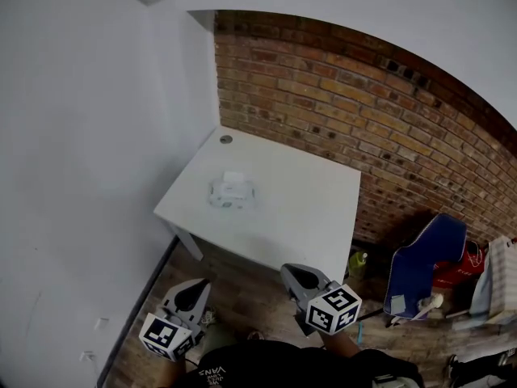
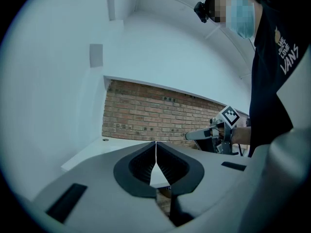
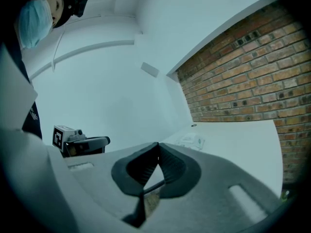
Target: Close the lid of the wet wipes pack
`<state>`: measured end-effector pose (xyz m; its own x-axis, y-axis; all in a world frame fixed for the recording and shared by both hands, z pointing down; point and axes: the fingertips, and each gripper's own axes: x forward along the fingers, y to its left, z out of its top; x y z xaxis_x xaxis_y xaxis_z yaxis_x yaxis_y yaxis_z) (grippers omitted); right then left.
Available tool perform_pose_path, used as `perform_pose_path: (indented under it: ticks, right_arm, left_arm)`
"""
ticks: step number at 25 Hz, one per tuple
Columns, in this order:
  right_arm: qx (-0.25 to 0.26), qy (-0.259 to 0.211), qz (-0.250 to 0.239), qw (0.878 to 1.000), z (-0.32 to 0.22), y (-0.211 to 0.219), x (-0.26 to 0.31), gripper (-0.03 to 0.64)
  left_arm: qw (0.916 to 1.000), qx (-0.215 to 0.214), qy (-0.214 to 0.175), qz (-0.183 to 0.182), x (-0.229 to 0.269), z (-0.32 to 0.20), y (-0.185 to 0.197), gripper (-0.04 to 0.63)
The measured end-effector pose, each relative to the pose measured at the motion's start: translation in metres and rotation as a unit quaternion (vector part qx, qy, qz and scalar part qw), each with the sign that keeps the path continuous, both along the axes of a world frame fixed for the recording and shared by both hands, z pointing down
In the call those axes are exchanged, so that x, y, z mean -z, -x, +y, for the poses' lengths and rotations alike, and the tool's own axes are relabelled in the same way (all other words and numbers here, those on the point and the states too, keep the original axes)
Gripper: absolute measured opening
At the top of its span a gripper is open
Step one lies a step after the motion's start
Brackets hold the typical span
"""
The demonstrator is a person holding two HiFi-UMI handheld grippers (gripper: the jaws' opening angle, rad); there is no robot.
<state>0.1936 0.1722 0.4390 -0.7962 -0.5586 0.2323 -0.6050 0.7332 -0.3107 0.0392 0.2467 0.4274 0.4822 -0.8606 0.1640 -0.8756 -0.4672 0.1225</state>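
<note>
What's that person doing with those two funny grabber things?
A person stands back from the white table with a hand-held gripper in each hand. The left hand-held gripper and the right hand-held gripper are both shut, hold nothing and touch nothing. The wet wipes pack lies on the table, out of their reach. Its lid looks flipped up, so closing it has not begun yet.

A white table (image 1: 307, 208) stands against a brick wall (image 1: 363, 111).
</note>
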Motion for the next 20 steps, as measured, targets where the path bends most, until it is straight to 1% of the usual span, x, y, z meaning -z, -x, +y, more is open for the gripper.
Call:
perform_pose_path:
  ticks: [4, 7, 10, 12, 15, 20]
  right_arm:
    - [0.000, -0.014, 0.001, 1.000, -0.011, 0.011, 0.003, -0.003]
    - [-0.006, -0.022, -0.007, 1.000, -0.023, 0.022, 0.008, -0.003]
    - [-0.019, -0.038, 0.001, 0.999, -0.038, 0.034, 0.011, -0.003]
    - [-0.025, -0.037, 0.002, 0.999, -0.049, 0.045, 0.014, -0.003]
    - [-0.035, -0.031, 0.001, 0.999, -0.065, 0.060, 0.014, -0.003]
    - [-0.058, -0.031, 0.010, 0.998, -0.090, 0.085, 0.014, -0.003]
  left_arm:
    - [1.0000, -0.005, -0.003, 0.006, -0.003, -0.016, 0.010, 0.006]
    - [0.9999, -0.012, -0.003, 0.006, -0.004, -0.029, 0.022, 0.006]
    - [0.9998, -0.013, 0.005, 0.016, 0.001, -0.043, 0.035, 0.006]
    - [0.9997, -0.021, 0.001, 0.013, 0.001, -0.055, 0.047, 0.006]
    - [0.9991, -0.037, -0.016, -0.011, -0.009, -0.072, 0.070, 0.006]
    - [0.9985, -0.054, -0.005, 0.002, -0.004, -0.100, 0.092, 0.006]
